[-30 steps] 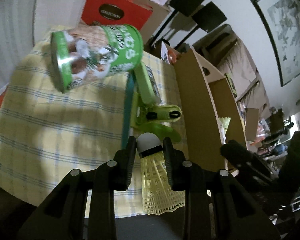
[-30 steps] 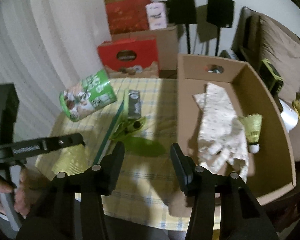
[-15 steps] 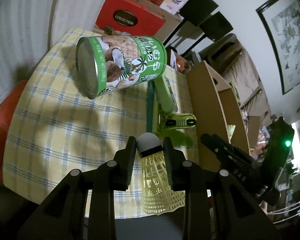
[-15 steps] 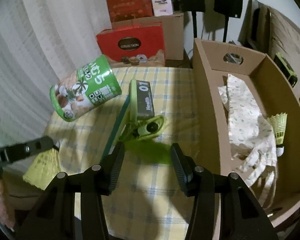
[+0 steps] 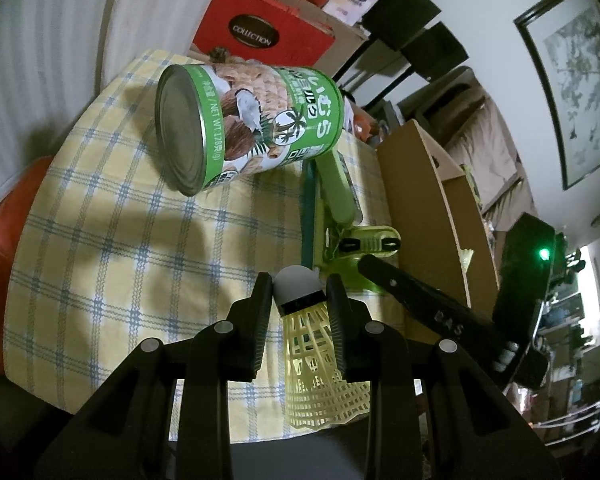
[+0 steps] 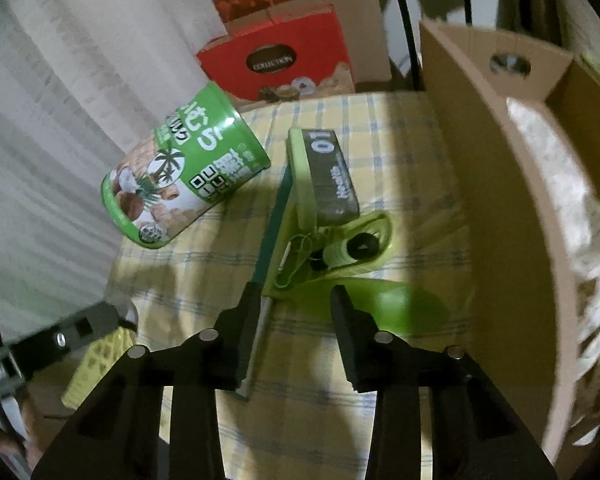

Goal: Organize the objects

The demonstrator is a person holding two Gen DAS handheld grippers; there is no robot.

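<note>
Left gripper (image 5: 300,292): both pads pinch the white cork head of a yellow plastic-skirted shuttlecock (image 5: 316,364), the skirt hanging back between the fingers toward the camera; the shuttlecock is held above the near edge of the table covered in a yellow cloth with blue checks (image 5: 100,264).

Right gripper (image 6: 294,304): jaws closing, pads not yet pressing on anything; between the fingertips lies the near end of a lime-green plastic clip (image 6: 336,256) and its flat green paddle, with a slim teal-edged rod (image 6: 270,236) just beside the left-hand finger; contact cannot be confirmed, the view being blurred.

On the cloth: a green cylindrical tin printed with coconuts and palm trees (image 5: 244,120) lies on its side, metal base toward the left camera; a grey block marked "01" in a lime-green holder (image 6: 328,176) rests just beyond the clip, near the tin but apart from it.

Beside the table stands an open brown cardboard box (image 6: 496,184), its wall close to the clip; a pale patterned cloth (image 6: 556,176) lies inside it.
</note>
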